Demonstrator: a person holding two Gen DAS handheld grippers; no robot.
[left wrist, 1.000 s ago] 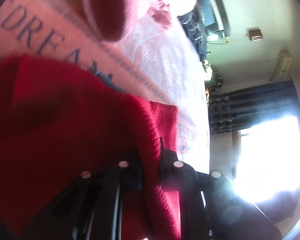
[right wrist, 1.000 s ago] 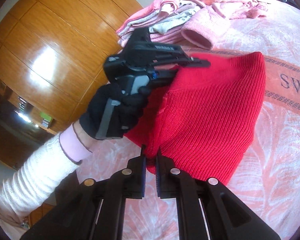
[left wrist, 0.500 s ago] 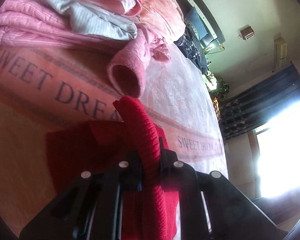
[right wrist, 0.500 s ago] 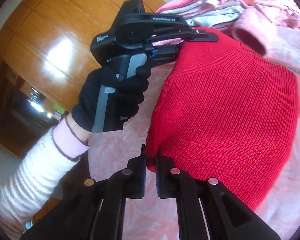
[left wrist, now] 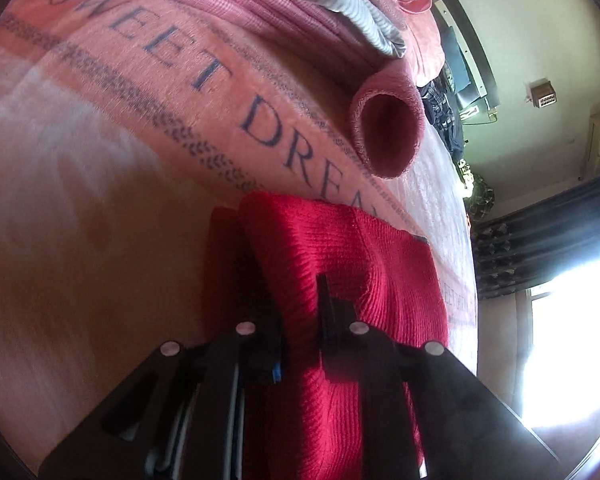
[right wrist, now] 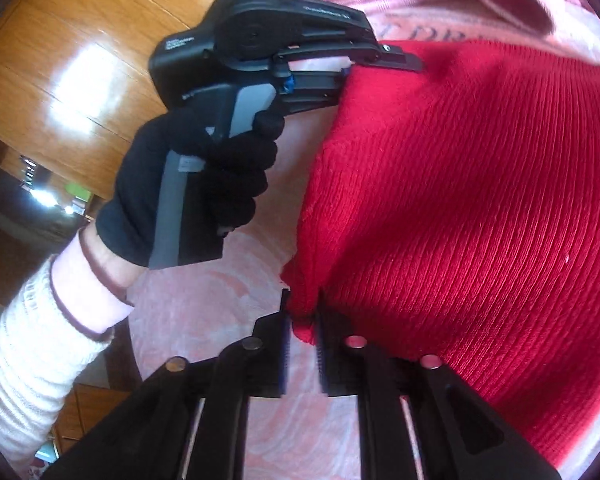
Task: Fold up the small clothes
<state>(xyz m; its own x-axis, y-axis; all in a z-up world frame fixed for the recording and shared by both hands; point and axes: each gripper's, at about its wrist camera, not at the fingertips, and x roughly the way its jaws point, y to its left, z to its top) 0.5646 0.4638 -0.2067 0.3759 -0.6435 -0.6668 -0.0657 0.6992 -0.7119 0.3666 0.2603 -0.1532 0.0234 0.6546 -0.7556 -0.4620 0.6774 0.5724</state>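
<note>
A glossy orange-brown wooden wardrobe front point(right wrist: 60, 52) fills the upper left of the right wrist view, catching white glare. In the left wrist view, a pale cream wall point(left wrist: 540, 20) carries a small brown box point(left wrist: 543, 96); dark blue curtains point(left wrist: 540, 248) flank a blown-out bright window point(left wrist: 572, 340).

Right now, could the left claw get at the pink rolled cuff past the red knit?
Probably not yet: the left claw is shut on the red knit, though the cuff lies unblocked just ahead.
</note>
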